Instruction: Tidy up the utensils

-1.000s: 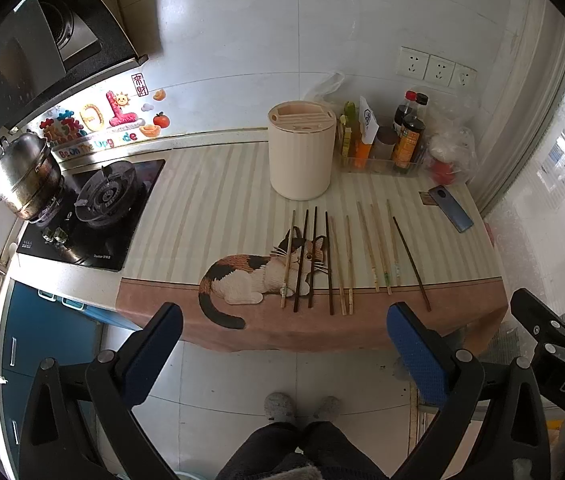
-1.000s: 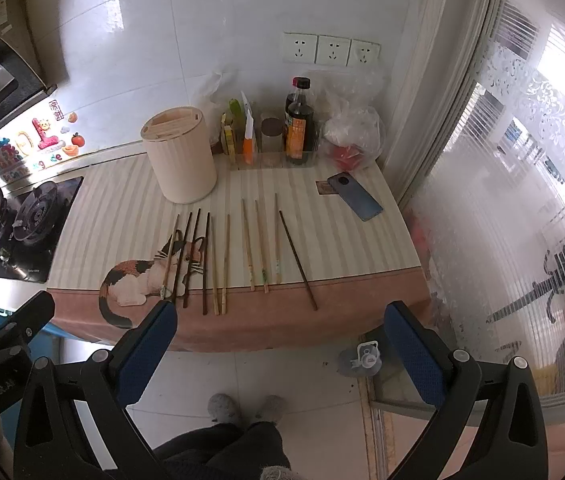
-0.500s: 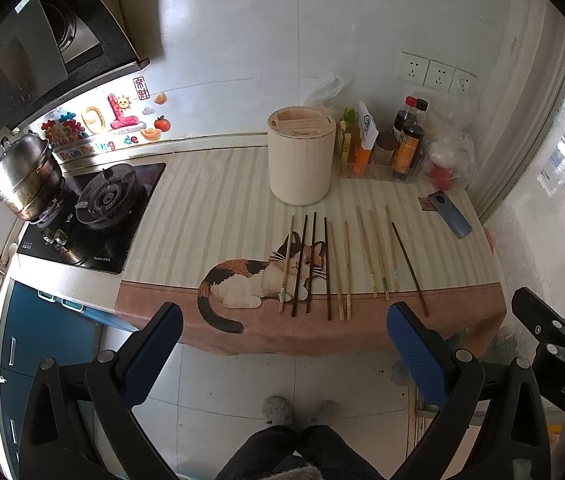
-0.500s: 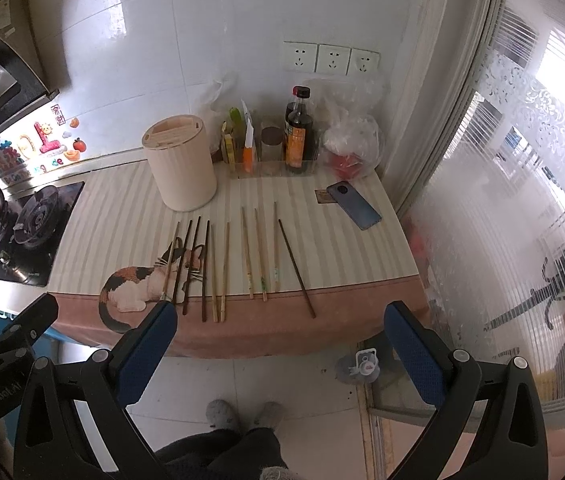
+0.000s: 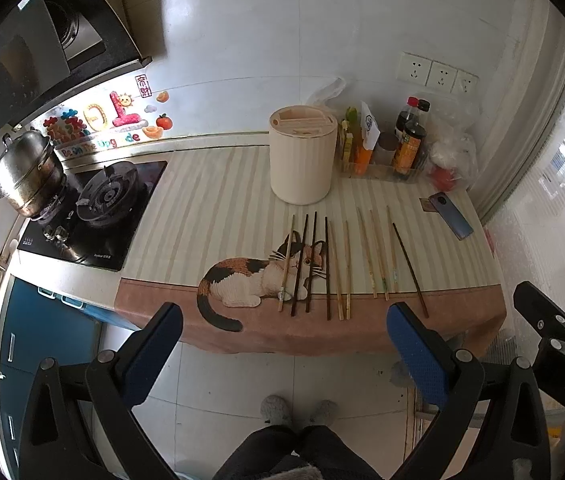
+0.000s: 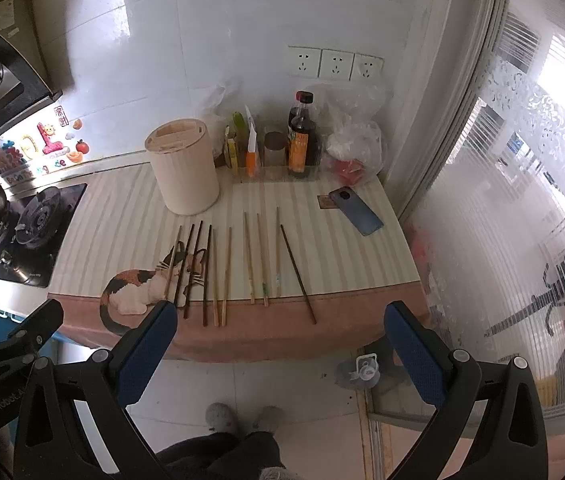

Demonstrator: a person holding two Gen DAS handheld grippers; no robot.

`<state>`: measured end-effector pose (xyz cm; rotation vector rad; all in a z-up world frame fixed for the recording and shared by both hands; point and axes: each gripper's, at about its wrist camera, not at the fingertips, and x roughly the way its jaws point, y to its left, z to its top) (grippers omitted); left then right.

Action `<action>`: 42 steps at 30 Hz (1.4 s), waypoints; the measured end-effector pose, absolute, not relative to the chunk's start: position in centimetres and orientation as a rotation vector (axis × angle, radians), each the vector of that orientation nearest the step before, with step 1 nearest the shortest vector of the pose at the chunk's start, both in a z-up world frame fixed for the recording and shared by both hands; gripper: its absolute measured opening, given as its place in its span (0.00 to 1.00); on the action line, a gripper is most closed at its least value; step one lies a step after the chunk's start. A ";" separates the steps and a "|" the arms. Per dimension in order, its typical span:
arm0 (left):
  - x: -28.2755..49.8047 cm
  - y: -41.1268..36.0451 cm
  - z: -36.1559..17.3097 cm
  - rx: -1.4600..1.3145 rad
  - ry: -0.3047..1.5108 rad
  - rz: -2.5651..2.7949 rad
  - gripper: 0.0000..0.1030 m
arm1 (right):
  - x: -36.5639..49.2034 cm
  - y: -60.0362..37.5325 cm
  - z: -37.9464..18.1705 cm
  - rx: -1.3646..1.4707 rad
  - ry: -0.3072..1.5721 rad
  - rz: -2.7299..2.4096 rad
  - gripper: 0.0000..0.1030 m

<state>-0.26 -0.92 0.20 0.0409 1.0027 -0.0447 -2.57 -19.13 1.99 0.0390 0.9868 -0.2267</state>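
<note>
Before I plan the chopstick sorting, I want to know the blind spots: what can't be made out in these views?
- Round cream slotted holder: its inside is hidden by its own lid and wall, in both views.
- Loose wooden chopsticks: patterns too small to pair, in both views.
- One dark chopstick's near end: covered by the right tongs' blue pad, in the right wrist view.

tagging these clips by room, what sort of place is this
A home kitchen, most likely: a gas stove with a steel pot beside it, sauce bottles against the tiled wall, and chopsticks laid out on the counter.

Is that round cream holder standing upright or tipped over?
Upright: the round cream holder stands on its base on the striped counter, slotted top facing up.
</note>
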 end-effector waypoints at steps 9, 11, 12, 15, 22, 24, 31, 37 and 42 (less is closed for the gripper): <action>-0.3 -0.8 0.1 0.039 1.002 -0.044 1.00 | -2.6 -19.1 1.9 0.039 0.983 -0.221 1.00; -0.3 -0.8 0.1 0.039 1.000 -0.043 1.00 | -2.5 -19.1 1.9 0.039 0.981 -0.222 1.00; -0.3 -0.8 0.2 0.039 1.000 -0.044 1.00 | -2.5 -19.1 1.9 0.038 0.981 -0.222 1.00; -0.3 -0.9 0.2 0.039 1.000 -0.043 1.00 | -2.5 -19.1 1.9 0.039 0.979 -0.221 1.00; -0.1 -0.9 0.3 0.037 1.000 -0.044 1.00 | -2.5 -19.1 1.9 0.036 0.981 -0.223 1.00; -0.1 -0.9 0.3 0.035 1.000 -0.044 1.00 | -2.5 -19.1 1.9 0.037 0.980 -0.223 1.00; -0.1 -0.8 0.3 0.034 1.000 -0.044 1.00 | -2.5 -19.1 1.8 0.037 0.980 -0.221 1.00; -0.2 -0.8 0.2 0.035 0.999 -0.042 1.00 | -2.5 -19.1 1.9 0.039 0.978 -0.218 1.00; 0.3 -0.8 0.1 0.027 0.965 -0.051 1.00 | -1.9 -19.2 1.9 0.046 0.970 -0.219 1.00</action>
